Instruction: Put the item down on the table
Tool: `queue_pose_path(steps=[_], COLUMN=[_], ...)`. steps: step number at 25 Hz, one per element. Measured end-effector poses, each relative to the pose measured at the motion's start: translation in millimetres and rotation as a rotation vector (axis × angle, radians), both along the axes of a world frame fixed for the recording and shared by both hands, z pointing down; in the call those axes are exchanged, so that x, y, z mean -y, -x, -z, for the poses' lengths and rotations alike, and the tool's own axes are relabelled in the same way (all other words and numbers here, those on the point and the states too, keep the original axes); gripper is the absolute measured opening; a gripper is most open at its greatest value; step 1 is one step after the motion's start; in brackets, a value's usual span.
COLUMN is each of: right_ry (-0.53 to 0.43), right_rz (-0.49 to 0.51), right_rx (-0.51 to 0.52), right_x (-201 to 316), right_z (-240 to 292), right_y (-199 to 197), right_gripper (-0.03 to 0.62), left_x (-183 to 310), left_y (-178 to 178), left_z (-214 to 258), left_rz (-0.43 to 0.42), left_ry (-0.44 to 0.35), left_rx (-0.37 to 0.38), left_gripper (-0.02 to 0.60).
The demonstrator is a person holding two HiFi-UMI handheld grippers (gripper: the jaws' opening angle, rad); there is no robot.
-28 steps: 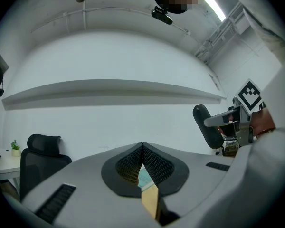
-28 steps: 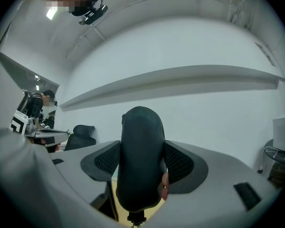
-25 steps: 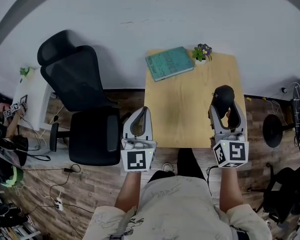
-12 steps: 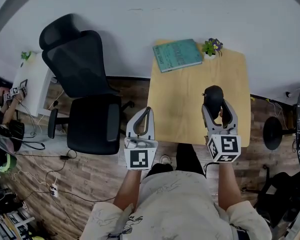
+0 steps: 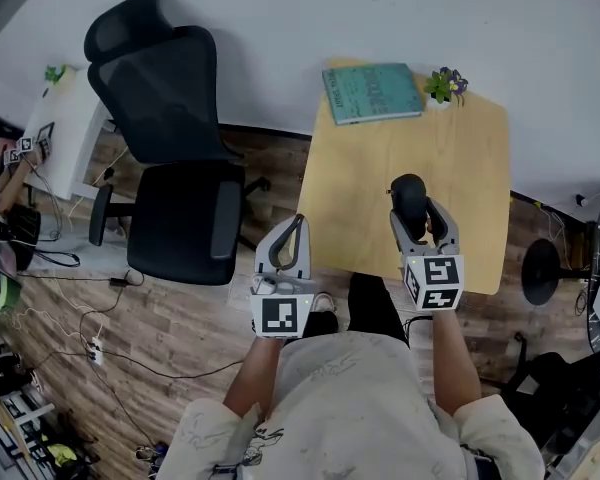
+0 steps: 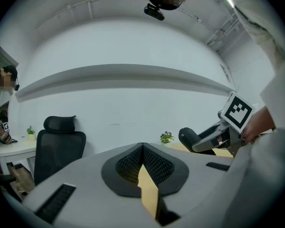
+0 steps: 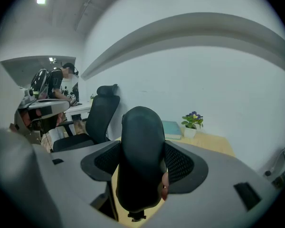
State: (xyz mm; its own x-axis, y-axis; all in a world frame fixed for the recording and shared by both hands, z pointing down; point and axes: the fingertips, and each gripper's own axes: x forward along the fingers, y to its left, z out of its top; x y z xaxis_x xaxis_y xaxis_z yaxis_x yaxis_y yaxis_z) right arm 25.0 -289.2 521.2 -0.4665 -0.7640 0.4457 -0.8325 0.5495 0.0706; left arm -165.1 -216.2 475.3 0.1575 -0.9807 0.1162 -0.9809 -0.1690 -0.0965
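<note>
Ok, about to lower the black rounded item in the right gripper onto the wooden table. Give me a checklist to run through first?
1. Hold on the black rounded item: ok. The right gripper has its jaws closed on both sides of it.
2. Item over the light wooden table: ok. The head view shows it above the near half.
3. Landing spot: ok. The wood there is bare; the teal book and the small potted plant are at the far edge.
4. Height left to descend: cannot tell.
5. Left gripper out of the way: ok. Its jaws are together with nothing between them, near the table's near left corner, apart from the item.
</note>
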Motion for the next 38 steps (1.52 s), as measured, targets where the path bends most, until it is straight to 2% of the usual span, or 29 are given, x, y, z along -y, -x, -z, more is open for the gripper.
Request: queue_pose_path(steps=[5,10,13,16,23,32,38], right_ry=[0.085,0.195,0.259,0.300,0.406,0.466,0.471], right_rz=[0.039,0.089,0.122,0.146,0.193,0.270,0.333], right_rx=[-0.071,-0.154,-0.200,-0.246,-0.343,-0.452,-0.549], right_x=[-3.3,-8.2,-10.9,-13.5,-19.9,-22.0,-25.8], right_z=[-32.5,-66.7,-85.4,-99.4,-126.1,-136.8,-145.3], right_y=[8.9,14.8,16.6,17.7,21.1,32.4,38.4], right_gripper=[0.304,0.304,0.304,0.304,0.304,0.304,0.305], left_x=[-8.6,-16.3,-17.1,-20.1,-23.7,-21.3,-17.3], left_y=[4.3,6.1,5.3,5.5,5.6,2.4,-2.7], left_z=[-13.8,-28.8,-31.7,-37.8,-46.9,-49.8,-49.1], left_rz=[0.019,0.039,0.053,0.052,0.065,0.060,0.044], left_ry=[0.023,0.062,0.057,0.072,0.104,0.106,0.094], left_rx=[-0.006,-0.030,-0.062,-0.043,-0.057,-0.066,-0.067], left_gripper=[0.006,0.008,0.006,0.006,0.006,0.006,0.006])
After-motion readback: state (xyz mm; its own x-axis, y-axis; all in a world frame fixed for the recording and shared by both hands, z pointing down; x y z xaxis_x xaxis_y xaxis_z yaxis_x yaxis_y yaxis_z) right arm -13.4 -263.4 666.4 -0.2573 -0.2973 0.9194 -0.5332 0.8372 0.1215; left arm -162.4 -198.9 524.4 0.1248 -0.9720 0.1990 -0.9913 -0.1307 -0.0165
